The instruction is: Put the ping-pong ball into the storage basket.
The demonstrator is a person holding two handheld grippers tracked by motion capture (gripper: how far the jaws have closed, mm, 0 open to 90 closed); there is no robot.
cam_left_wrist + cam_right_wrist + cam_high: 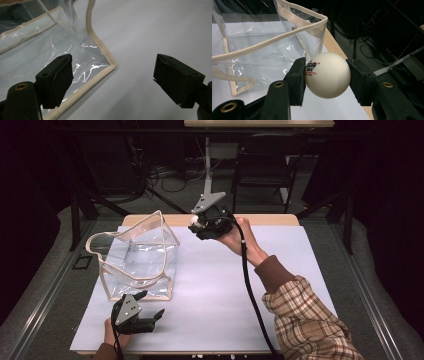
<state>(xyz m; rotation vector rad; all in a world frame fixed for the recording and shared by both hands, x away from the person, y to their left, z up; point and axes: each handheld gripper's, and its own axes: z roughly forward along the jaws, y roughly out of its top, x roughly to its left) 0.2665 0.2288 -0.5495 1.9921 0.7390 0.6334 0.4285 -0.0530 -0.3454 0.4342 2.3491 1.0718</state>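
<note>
A clear plastic bag (pixel 137 257) with beige trim stands open on the white sheet, left of centre. My right gripper (pixel 195 223) hovers at the far side of the table, just right of the bag's upper corner, shut on a white ping-pong ball (pixel 194 222). In the right gripper view the ball (pixel 327 75) is pinched between both pads, with the bag's rim (pixel 287 35) close ahead. My left gripper (pixel 151 306) rests near the front edge, open. In the left gripper view its jaws stand wide apart beside the bag's near bottom corner (pixel 111 65), holding nothing.
The white sheet (pixel 215 285) covers a wooden table. A cable (pixel 250 290) trails from the right gripper along the plaid sleeve (pixel 305 320). Behind the table are a dark chair (pixel 265 165), a table leg and floor cables.
</note>
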